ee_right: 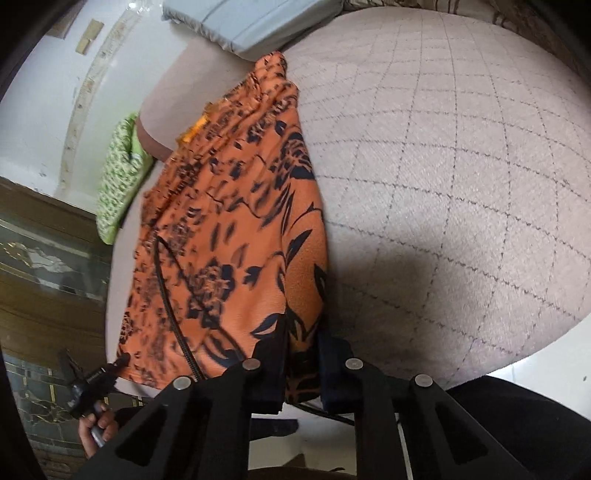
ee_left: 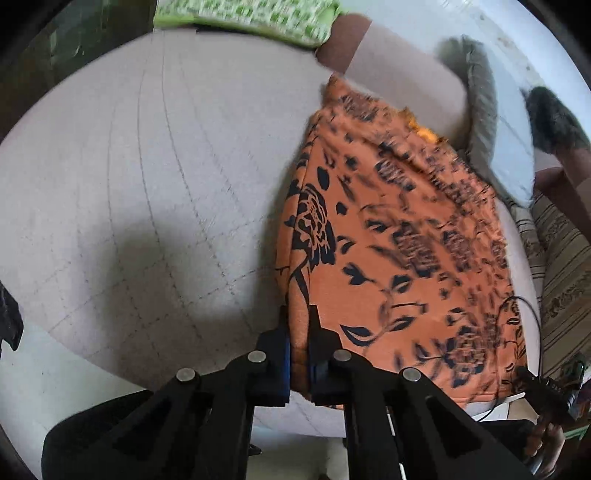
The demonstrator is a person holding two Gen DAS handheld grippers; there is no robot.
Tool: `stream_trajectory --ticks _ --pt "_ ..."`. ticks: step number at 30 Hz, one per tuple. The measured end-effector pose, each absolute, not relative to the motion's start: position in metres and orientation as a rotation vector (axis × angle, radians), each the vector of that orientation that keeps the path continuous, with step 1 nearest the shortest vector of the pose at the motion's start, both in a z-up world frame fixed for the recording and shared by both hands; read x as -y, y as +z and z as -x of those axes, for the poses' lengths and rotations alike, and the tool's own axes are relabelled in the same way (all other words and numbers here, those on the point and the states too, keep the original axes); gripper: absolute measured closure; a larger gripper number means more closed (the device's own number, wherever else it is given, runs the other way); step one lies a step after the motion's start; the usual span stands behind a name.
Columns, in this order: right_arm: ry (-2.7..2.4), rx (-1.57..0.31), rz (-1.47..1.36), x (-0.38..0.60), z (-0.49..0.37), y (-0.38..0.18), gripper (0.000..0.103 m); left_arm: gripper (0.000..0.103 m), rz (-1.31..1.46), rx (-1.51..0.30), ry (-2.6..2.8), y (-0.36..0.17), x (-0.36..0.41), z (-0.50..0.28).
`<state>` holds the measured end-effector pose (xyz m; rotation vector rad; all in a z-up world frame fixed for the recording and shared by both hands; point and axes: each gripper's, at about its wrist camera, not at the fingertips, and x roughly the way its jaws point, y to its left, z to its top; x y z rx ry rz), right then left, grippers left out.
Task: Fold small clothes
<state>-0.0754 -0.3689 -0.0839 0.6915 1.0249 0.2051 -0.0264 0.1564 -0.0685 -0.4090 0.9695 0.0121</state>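
1. An orange cloth with black flowers lies on a bed with a pale checked cover. It is a long strip, and it looks folded over along one long side.

2. The left gripper is pinched tight on the near edge of the orange cloth – the cloth sits squeezed between its two black fingers.

3. The right gripper is pinched on the cloth too. In its own view the orange cloth runs up and away from it, and a bit of cloth hangs down between the fingers.

4. In the right view the left gripper shows small at the other near corner, with a hand holding it. A thin black cable crosses the cloth there.

5. Past the far end of the cloth lies a green patterned cloth – and a grey cushion sits near it, by the white wall.

6. A dark shadow falls on the cover beside each gripper.
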Motion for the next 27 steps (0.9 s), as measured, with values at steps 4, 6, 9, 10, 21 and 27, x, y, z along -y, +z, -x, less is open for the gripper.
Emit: stream_trajectory --ticks 4,6,9,10,21,27 --pt "0.213 -0.926 -0.672 0.373 0.098 -0.043 0.094 0.097 0.387 -0.848 -0.015 -0.029 -0.148 0.054" --pt "0.199 -0.906 -0.675 0.38 0.106 -0.033 0.097 0.097 0.381 -0.817 -0.017 -0.02 -0.142 0.063" --pt "0.103 -0.995 -0.665 0.393 0.102 -0.055 0.093 0.096 0.37 -0.882 0.03 -0.04 -0.142 0.052" --pt "0.097 -1.004 -0.703 0.398 0.104 -0.062 0.092 0.095 0.369 -0.916 0.061 -0.05 -0.146 0.048" --pt "0.191 -0.994 -0.732 0.402 0.117 -0.046 0.011 0.061 0.418 -0.949 0.17 -0.069 -0.19 0.041" --pt "0.143 -1.049 -0.716 0.387 0.09 -0.076 0.011 0.055 0.375 -0.973 0.147 -0.076 -0.175 0.024"
